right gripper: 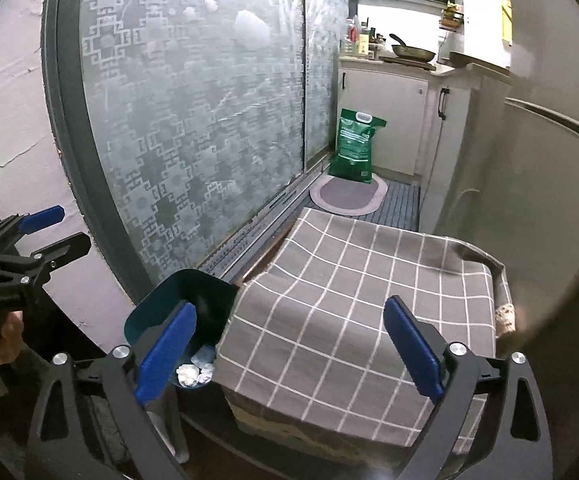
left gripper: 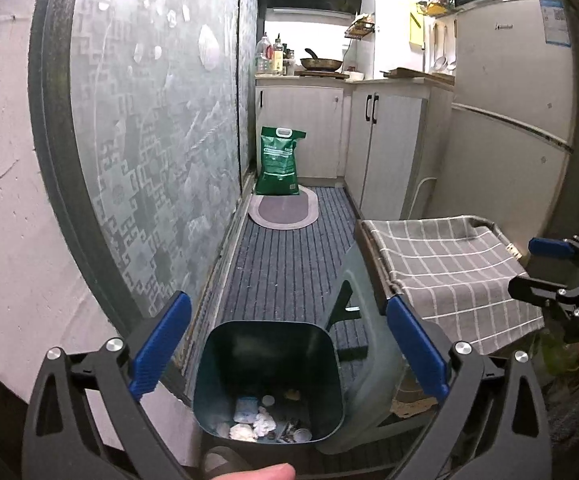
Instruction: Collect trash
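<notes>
Directly below and ahead of the left gripper [left gripper: 289, 348], a dark green square plastic waste bin [left gripper: 269, 380] stands on the floor with its mouth up, and crumpled white paper and small scraps [left gripper: 263, 424] lie at its bottom. The left gripper's 2 blue-padded jaws stand spread wide on either side of the bin's mouth without touching it, and nothing is held between them. The right gripper [right gripper: 289, 348] is likewise spread wide and empty; it looks over a grey cloth with a white grid [right gripper: 349, 300] draped on a low stand, with the bin just to its left, partly hidden behind its left finger and the cloth's hanging edge. Judging from both views, the left hand is the nearer to the bin and sits almost square above it, while the right would have to cross the cloth's corner to reach it. No loose trash is visible outside the bin in either view, so the next piece, if any, lies out of frame. Close on the bin's left runs a frosted patterned sliding glass door [left gripper: 161, 120], and the cloth-covered stand crowds its right; a translucent lid-like piece [left gripper: 369, 360] leans beside the bin. Farther off stand a green sack [left gripper: 280, 162] on an oval mat, white cabinets and a fridge.
</notes>
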